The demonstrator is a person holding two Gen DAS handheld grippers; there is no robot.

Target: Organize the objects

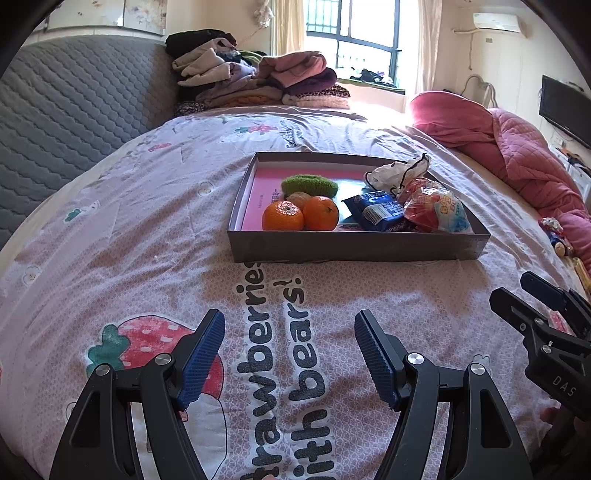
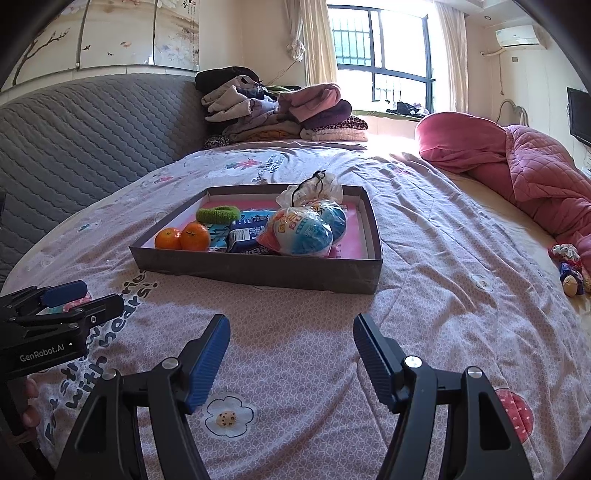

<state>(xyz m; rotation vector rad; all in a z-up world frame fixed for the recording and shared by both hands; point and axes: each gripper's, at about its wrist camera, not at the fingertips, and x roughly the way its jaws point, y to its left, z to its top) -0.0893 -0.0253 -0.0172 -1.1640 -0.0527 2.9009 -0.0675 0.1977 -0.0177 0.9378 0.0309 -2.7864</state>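
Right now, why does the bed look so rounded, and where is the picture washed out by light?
In both views the fisheye lens bows the bedspread into a dome and darkens the corners. In the left wrist view, the window blows out white, with glare on the bed below. In the right wrist view, the window glares likewise, and the box casts a soft shadow forward.

Black tool [image 1: 290,354] frames, blue ribbed pads [image 1: 205,360], silver screws.

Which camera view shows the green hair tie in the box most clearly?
The left wrist view shows it best: the green hair tie lies large and unobstructed behind the oranges. In the right wrist view the hair tie appears smaller and farther away, though its ring shape shows there.
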